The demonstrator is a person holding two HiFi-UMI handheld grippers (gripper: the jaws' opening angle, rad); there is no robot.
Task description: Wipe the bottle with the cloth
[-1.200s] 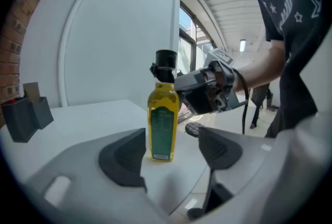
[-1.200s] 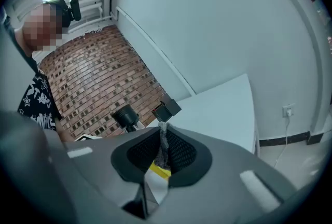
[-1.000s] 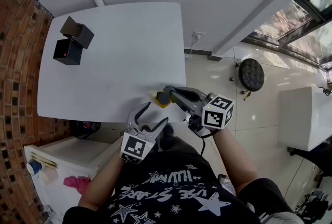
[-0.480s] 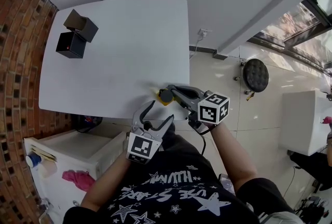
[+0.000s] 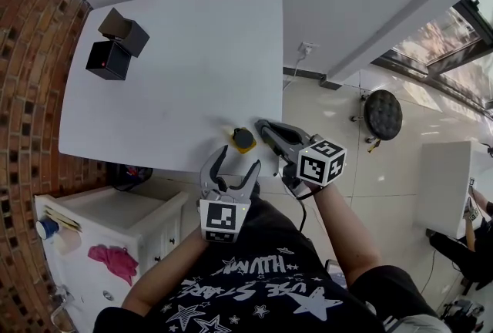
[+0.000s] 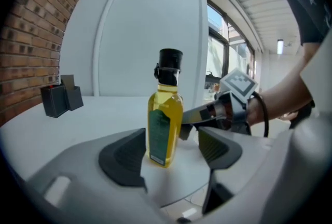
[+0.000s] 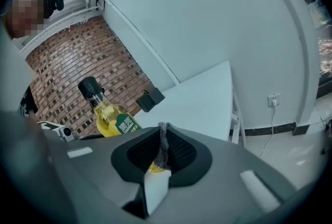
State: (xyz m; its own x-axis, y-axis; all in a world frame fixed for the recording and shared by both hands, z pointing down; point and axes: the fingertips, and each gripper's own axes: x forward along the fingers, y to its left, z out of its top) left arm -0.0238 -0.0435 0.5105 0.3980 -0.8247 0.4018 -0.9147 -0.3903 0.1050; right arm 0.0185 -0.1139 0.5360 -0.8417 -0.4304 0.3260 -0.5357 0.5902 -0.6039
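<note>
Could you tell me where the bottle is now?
Head view: the bottle stands at the table's near edge, ahead of the left tongs, beside the right tongs.

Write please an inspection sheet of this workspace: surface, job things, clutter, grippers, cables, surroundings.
Surface: white table, no spill seen.
Job's things: bottle of yellow oil, black cap, upright near the front edge; grey cloth pinched in the right gripper.
Clutter: two black boxes at the far left corner.
Grippers: left gripper open, aimed at the bottle, not pressing on it; right gripper shut on the cloth, beside the bottle.
Cables: white cable from the wall socket; black cable under the right gripper.
Surroundings: brick wall, white cabinet, black stool.
</note>
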